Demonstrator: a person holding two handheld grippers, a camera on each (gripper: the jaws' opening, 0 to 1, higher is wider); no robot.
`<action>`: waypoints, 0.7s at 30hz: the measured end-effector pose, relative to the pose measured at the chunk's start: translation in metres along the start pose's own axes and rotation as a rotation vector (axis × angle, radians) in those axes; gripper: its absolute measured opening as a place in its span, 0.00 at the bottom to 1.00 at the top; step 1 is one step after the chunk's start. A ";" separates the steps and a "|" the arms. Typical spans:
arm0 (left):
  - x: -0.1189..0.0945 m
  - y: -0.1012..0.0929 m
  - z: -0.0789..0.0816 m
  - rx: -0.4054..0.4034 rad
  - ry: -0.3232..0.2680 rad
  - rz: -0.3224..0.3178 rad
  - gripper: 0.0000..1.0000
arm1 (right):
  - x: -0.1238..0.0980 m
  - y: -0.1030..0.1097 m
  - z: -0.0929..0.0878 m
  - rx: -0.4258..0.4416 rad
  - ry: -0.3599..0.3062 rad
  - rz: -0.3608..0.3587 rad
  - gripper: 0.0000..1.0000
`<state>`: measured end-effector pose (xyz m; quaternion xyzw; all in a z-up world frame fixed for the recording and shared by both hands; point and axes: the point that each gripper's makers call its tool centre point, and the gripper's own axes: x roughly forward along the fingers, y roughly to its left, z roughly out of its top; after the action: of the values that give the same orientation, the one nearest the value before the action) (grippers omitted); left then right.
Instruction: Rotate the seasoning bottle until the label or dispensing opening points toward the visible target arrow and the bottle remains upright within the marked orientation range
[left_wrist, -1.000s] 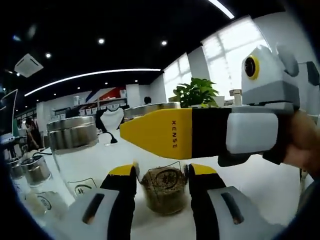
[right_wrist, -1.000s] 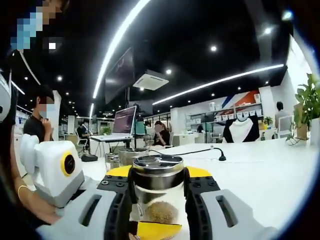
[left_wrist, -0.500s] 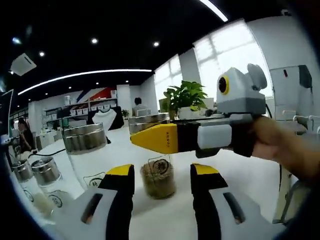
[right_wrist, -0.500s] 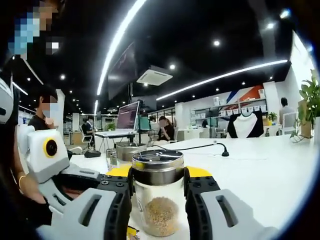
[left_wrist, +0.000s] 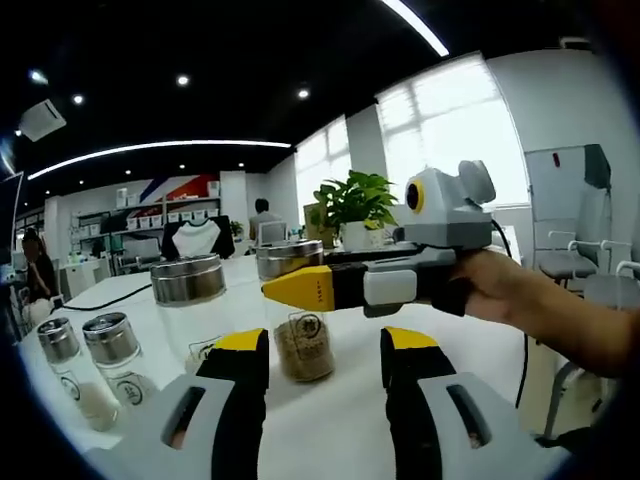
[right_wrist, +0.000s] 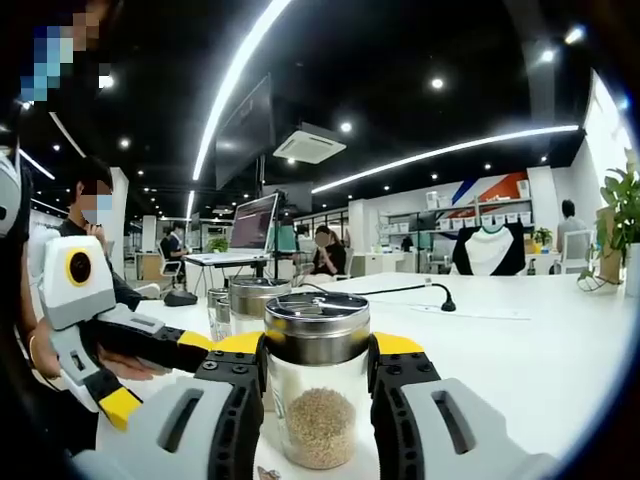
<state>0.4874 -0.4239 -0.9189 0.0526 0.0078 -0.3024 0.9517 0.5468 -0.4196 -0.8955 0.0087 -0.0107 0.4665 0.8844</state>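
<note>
The seasoning bottle (right_wrist: 317, 400) is clear glass with a steel lid and brown granules in its lower half. It stands upright on the white table (right_wrist: 520, 360). My right gripper (right_wrist: 317, 350) is shut on it, one jaw on each side just under the lid. In the left gripper view the same bottle (left_wrist: 303, 345) shows a small printed label facing the camera, and the right gripper (left_wrist: 300, 288) reaches in from the right in a person's hand. My left gripper (left_wrist: 322, 350) is open and short of the bottle, touching nothing. From the right gripper view the left gripper (right_wrist: 110, 335) sits off to the left.
A larger steel-lidded jar (left_wrist: 190, 300) stands left of the bottle, with two small shakers (left_wrist: 85, 355) further left. More jars (right_wrist: 245, 300) and a black cable (right_wrist: 400, 290) lie behind. A potted plant (left_wrist: 355, 205) is at the far table edge. People sit at desks beyond.
My left gripper has drawn back from the bottle, which looks smaller in its view. In the right gripper view its yellow jaw has left the bottle's base and moved to the left.
</note>
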 end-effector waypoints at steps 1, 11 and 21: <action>-0.004 0.001 0.000 0.003 -0.002 -0.003 0.48 | 0.000 0.000 -0.002 -0.001 0.012 -0.004 0.38; -0.044 0.030 0.002 0.034 -0.006 0.039 0.52 | -0.018 0.003 -0.016 -0.015 0.053 -0.088 0.43; -0.063 0.082 -0.002 0.020 0.001 0.176 0.56 | -0.031 0.003 -0.013 -0.026 0.075 -0.169 0.56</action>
<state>0.4835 -0.3206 -0.9102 0.0629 0.0006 -0.2177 0.9740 0.5271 -0.4434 -0.9091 -0.0194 0.0171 0.3900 0.9205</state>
